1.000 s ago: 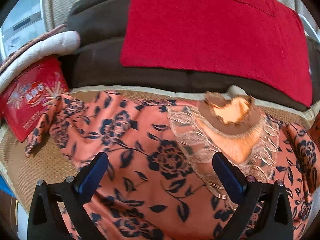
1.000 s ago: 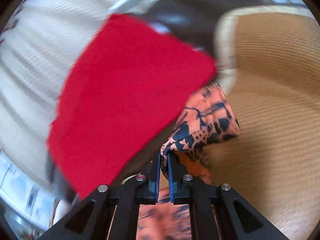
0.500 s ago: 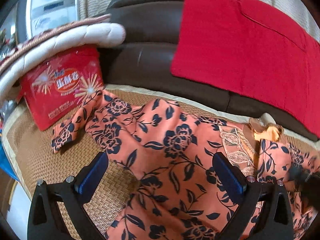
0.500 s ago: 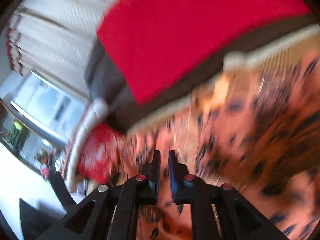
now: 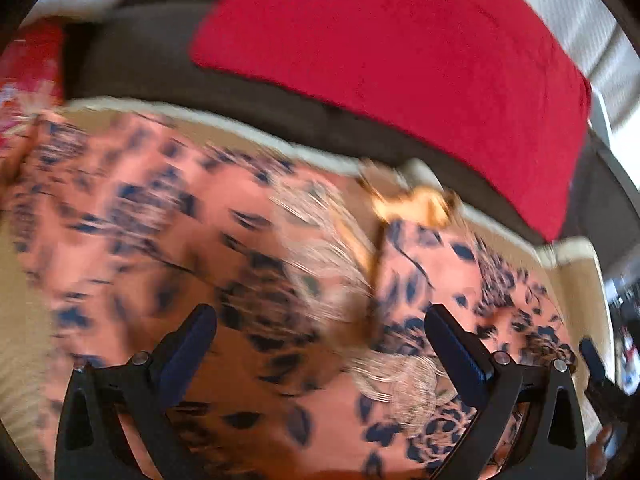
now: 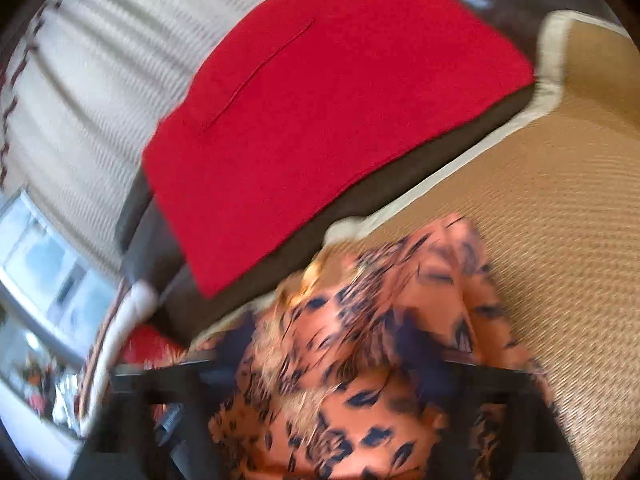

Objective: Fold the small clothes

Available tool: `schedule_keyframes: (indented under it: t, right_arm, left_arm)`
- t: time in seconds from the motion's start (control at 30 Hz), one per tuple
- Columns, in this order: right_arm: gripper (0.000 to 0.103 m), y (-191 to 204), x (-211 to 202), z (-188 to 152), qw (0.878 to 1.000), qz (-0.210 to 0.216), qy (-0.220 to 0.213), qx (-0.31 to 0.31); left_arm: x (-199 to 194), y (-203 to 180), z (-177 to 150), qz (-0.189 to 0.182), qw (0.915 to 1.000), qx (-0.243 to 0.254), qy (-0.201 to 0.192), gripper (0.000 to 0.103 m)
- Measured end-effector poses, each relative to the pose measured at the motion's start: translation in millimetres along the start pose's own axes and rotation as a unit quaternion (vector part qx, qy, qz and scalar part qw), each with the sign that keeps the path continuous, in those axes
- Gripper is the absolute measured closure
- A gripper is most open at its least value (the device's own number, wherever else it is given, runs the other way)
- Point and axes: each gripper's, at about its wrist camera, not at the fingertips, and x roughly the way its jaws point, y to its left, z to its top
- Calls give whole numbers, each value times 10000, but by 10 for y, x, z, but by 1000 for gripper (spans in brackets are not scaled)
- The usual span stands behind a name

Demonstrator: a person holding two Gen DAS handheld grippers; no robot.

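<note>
Woven mat (image 6: 560,208) beyond both pairs of jaws gives a flat folding bed. Flowered top (image 5: 168,240) lies spread under the left gripper (image 5: 320,344), jaws wide apart; right gripper (image 6: 332,364) blurred, seemingly parted, holding nothing.

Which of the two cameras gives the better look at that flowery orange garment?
The left wrist view. There the floral garment spreads across most of the woven mat, with its lace panel and collar visible, though blurred. The right wrist view shows only one bunched, heavily smeared end of it, partly crossed by that gripper's own blurred dark frame.
</note>
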Motion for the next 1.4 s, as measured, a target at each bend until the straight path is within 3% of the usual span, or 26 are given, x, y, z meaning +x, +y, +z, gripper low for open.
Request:
schedule_keyframes:
  t: [0.1,0.13,0.17,0.2,0.27,0.33,0.43,0.5,0.6,0.9,1.1,1.2,1.3,1.4]
  right_arm:
    - [19,-121,5,88,9998,-48,-155,96]
    - [19,-152,18,127,9998,-3,-146,141]
    - [19,-152,45,135,9998,23,-145,159]
    - [19,-175,47,159,9998,14,-139,164]
    - [21,-242,98,187,9996,-186,-99,164]
    - [30,-294,158,227,9994,-251,-64,218]
    - [43,-400,215,308,9986,-432,-12,304]
    - [44,-462,247,322,9979,-509,41,408]
    - [44,-519,309,302,9969,-546,204,533]
    - [44,-490,329,266,9964,-686,236,440]
    - [44,-341,437,200,9973,-574,443,130]
    - [44,-136,570,97,9966,-348,701,-244]
    - [44,94,795,-73,9899,-110,1254,-652]
    - [45,177,1107,-331,9732,-392,2051,-963]
  left_arm:
    - [249,-155,-3,-149,9995,56,281,0]
    - [325,-193,12,-195,9993,74,325,5]
    - [393,-190,24,-216,9989,70,402,13]
    - [441,-196,21,-264,9983,50,509,31]
    - [467,-236,22,-283,9984,140,471,39]
    - [525,-276,26,-740,9949,212,647,74]
    - [518,-292,0,-832,9945,278,570,87]
    - [478,-299,-6,-761,9955,321,456,97]
    - [352,-270,34,-959,9951,214,103,99]
    - [-254,109,208,-793,9959,-3,-434,100]
    - [-743,638,355,-45,9945,-211,-1025,101]
    - [-834,889,373,120,9951,-254,-943,101]
    - [-798,1070,350,435,9961,-305,-707,100]
    - [-847,1267,345,628,9938,-471,-788,97]
